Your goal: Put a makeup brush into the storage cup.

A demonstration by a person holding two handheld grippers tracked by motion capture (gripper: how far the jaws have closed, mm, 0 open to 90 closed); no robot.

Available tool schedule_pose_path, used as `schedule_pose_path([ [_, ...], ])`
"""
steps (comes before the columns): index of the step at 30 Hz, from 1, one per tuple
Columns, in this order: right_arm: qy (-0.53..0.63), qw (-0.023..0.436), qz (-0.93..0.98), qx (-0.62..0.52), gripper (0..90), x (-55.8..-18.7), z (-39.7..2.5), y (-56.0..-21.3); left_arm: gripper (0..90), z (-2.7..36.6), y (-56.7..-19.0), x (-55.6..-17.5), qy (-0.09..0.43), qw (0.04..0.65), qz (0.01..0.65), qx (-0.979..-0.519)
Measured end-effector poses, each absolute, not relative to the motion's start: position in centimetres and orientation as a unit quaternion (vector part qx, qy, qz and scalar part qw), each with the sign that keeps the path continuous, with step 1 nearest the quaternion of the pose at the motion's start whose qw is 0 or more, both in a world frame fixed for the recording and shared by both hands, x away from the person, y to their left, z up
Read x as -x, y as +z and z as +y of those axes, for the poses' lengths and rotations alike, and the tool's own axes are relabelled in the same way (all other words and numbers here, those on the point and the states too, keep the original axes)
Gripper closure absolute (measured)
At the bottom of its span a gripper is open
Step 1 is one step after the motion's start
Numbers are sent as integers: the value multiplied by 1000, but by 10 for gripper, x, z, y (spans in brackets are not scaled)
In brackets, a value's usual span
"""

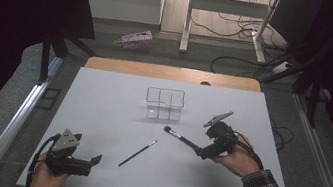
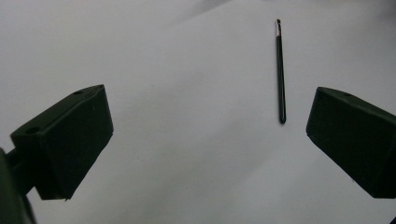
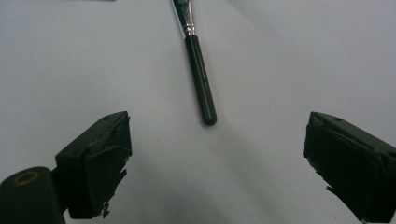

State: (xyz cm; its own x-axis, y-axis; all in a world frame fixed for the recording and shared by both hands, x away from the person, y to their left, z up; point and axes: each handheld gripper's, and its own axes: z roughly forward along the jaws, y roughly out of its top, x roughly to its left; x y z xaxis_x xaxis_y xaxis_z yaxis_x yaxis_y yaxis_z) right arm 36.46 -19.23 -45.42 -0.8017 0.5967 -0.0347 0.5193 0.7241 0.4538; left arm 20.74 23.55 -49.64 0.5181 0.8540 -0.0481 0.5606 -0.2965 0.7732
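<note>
A thick black makeup brush [image 1: 181,139] with a silver ferrule lies on the white table [image 1: 101,108], bristles toward the left. Its handle end [image 3: 201,81] points at my right gripper [image 3: 217,123], which stands open just short of it, not touching. In the high view that right gripper [image 1: 202,153] sits right of centre, held by a hand in a plaid sleeve. A thin black brush [image 1: 137,153] lies near the table's middle front. My left gripper [image 1: 95,159] rests at the front left, open and with nothing between its jaws. Ahead of the left gripper [image 2: 208,109] lies the thin brush [image 2: 280,70].
A clear compartmented holder [image 1: 164,104] stands at the table's centre back. A wooden edge [image 1: 172,73] runs behind the white surface. On the floor beyond lie a pink package [image 1: 135,39], desk legs and cables. Metal rails flank the table.
</note>
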Motion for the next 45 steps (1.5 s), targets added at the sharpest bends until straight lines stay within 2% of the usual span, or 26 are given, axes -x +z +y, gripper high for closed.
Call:
schedule_pose_path([
  [23,200,76,933,-289,146,-391,-161,-464,11,236,-496,-207,190,385,452,-782],
  [45,181,63,947,-260,289,-409,-127,-476,11,236,-497,-207,188,384,452,-783],
])
